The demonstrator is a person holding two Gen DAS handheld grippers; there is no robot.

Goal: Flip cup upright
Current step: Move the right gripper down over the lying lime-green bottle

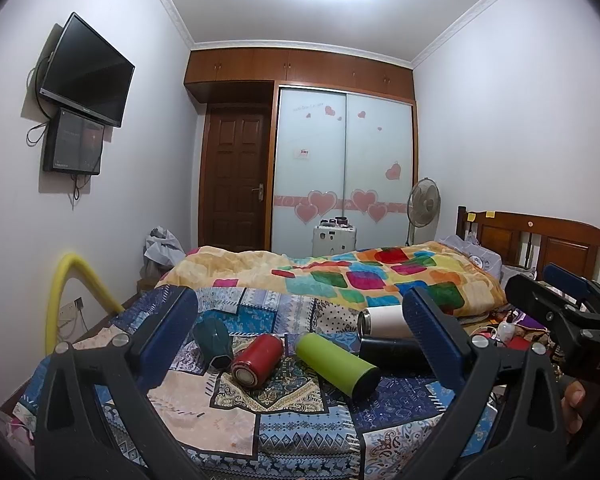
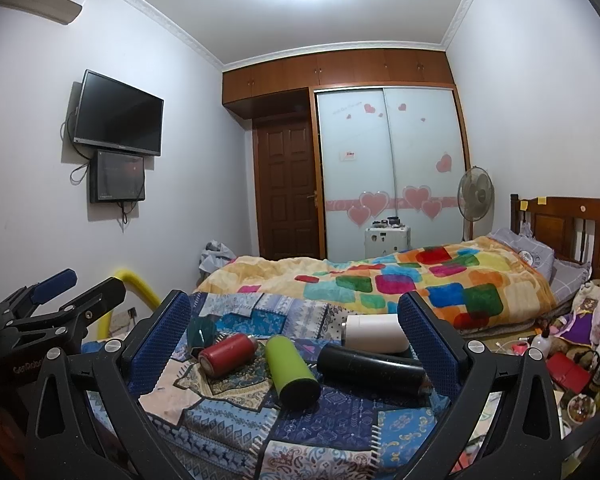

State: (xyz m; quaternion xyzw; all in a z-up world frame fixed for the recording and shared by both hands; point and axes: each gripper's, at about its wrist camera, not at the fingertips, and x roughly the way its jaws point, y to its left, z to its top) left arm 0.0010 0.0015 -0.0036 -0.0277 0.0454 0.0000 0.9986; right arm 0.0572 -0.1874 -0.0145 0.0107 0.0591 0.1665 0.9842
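Left wrist view: five cups lie on their sides on the patchwork bedspread (image 1: 300, 432); red cup (image 1: 257, 361) and green cup (image 1: 336, 364) nearest. Left gripper (image 1: 300, 340) and right gripper (image 2: 296, 344) both spread, empty. Approach step; next, pick one and close across its body.

The right tongs (image 1: 556, 300) read "DAS"; the left tongs (image 2: 64, 288) "GenRobo".
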